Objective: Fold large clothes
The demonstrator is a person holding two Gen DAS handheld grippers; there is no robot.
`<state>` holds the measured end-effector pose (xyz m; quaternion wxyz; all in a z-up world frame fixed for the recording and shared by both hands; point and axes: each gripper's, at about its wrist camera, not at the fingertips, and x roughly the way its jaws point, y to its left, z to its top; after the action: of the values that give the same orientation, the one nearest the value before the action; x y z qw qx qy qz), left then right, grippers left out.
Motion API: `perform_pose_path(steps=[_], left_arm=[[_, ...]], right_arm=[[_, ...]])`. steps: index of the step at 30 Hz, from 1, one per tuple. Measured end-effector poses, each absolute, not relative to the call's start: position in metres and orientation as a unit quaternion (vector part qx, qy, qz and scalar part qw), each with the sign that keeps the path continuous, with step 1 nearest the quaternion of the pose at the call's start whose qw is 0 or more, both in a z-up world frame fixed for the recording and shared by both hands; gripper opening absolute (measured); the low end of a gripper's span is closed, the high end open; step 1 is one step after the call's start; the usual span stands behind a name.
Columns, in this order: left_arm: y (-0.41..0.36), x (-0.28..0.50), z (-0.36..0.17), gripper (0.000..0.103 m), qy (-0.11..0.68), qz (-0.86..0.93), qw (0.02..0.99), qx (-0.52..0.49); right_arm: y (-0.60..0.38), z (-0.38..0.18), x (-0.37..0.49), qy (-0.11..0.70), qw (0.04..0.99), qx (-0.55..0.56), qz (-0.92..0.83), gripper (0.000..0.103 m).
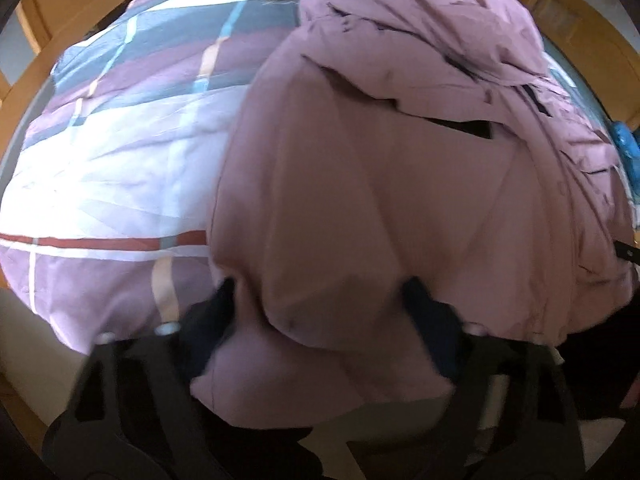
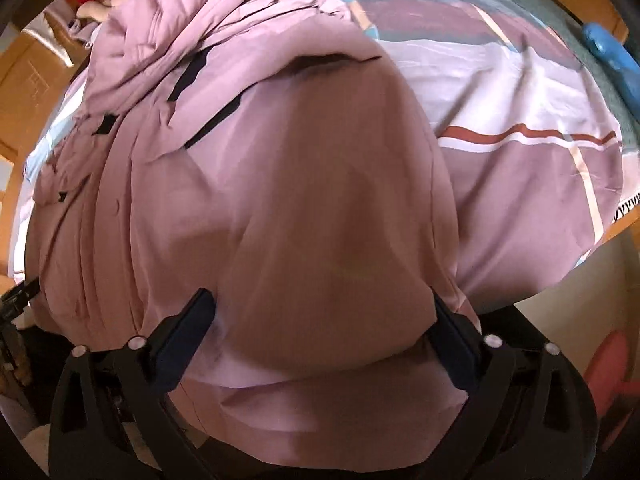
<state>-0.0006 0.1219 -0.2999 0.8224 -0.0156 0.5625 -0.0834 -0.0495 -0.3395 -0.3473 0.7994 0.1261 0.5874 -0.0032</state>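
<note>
A large pink padded coat (image 1: 380, 184) lies crumpled on a bed; its near hem hangs over the bed's front edge. My left gripper (image 1: 320, 284) points steeply down at that hem. A thick bunch of the coat fills the gap between its two black fingers, and the fabric puckers against both pads. In the right wrist view the same coat (image 2: 300, 168) bulges between the fingers of my right gripper (image 2: 320, 298). The jaws stand wide apart and both pads press into the padding. What lies under the coat is hidden.
The bed carries a sheet (image 1: 120, 168) in pink, white and grey blocks with a red stripe. A wooden bed frame (image 1: 48, 20) rings it. A blue object (image 2: 608, 52) lies at the bed's edge. A red stool (image 2: 608, 372) stands on the floor at lower right.
</note>
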Motion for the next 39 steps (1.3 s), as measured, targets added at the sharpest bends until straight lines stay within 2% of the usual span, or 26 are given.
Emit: perform_pose_path(steps=[1, 3, 6, 9, 13, 19, 25, 30, 35, 37, 38, 39], left_arm=[[0.121, -0.001, -0.299, 0.064, 0.561, -0.089, 0.823, -0.013], [0.12, -0.001, -0.296, 0.043, 0.556, -0.103, 0.825, -0.021], [0.126, -0.003, -0.286, 0.029, 0.548, -0.135, 0.823, -0.057], [0.14, 0.0, -0.273, 0.026, 0.539, -0.176, 0.817, -0.105], [0.153, 0.004, -0.234, 0.025, 0.49, -0.221, 0.83, -0.148], [0.143, 0.025, -0.177, 0.026, 0.414, -0.21, 0.875, -0.135], [0.13, 0.073, -0.136, 0.027, 0.349, -0.148, 0.921, -0.084], [0.122, 0.128, -0.124, 0.03, 0.316, -0.109, 0.94, -0.062], [0.118, 0.188, -0.127, 0.036, 0.308, -0.086, 0.946, -0.054], [0.124, 0.209, -0.13, 0.049, 0.3, -0.056, 0.95, -0.066], [0.131, 0.217, -0.129, 0.073, 0.277, 0.002, 0.959, -0.059], [0.137, 0.22, -0.129, 0.087, 0.256, 0.045, 0.964, -0.052]], right_arm=[[-0.338, -0.346, -0.051, 0.586, 0.799, 0.132, 0.011, 0.063], [-0.335, -0.34, -0.052, 0.579, 0.804, 0.132, 0.028, 0.049], [-0.328, -0.327, -0.053, 0.567, 0.812, 0.13, 0.047, 0.034], [-0.335, -0.309, -0.053, 0.538, 0.822, 0.168, 0.08, 0.028], [-0.344, -0.264, -0.043, 0.465, 0.837, 0.245, 0.154, 0.024], [-0.361, -0.215, 0.01, 0.355, 0.837, 0.345, 0.233, 0.022], [-0.377, -0.195, 0.084, 0.295, 0.843, 0.386, 0.233, 0.021], [-0.404, -0.215, 0.159, 0.267, 0.834, 0.447, 0.183, 0.021], [-0.421, -0.258, 0.226, 0.281, 0.811, 0.494, 0.138, 0.021], [-0.42, -0.274, 0.252, 0.295, 0.809, 0.495, 0.116, 0.021], [-0.421, -0.279, 0.262, 0.302, 0.811, 0.49, 0.106, 0.021], [-0.42, -0.285, 0.274, 0.311, 0.814, 0.483, 0.091, 0.021]])
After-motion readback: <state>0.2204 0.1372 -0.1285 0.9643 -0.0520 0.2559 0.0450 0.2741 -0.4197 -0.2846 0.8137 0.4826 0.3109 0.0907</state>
